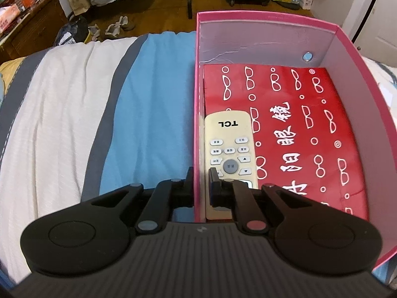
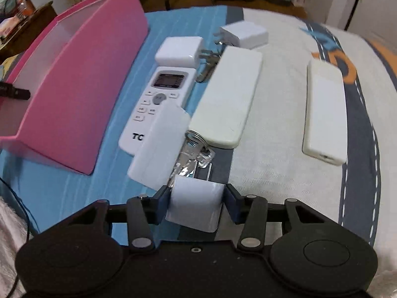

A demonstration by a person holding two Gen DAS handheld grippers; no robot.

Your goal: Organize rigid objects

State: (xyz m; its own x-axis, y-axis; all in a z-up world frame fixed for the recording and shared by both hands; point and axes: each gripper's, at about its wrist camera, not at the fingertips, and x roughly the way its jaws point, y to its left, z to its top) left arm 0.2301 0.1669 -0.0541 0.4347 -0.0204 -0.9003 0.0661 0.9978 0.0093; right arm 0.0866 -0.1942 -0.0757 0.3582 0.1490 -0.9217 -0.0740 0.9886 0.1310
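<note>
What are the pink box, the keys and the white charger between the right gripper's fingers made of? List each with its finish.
Pink box: likely cardboard, matte; thin flat walls, creased pale lining.
Keys: metal, shiny; bright reflections, coiled steel-looking ring.
White charger at the right gripper: probably hard plastic, smooth and slightly glossy; rounded moulded edges.

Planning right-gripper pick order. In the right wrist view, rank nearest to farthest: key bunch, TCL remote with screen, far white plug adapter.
1. key bunch, just ahead of the right gripper
2. TCL remote, ahead-left by the pink box
3. far white plug adapter, top centre
</note>
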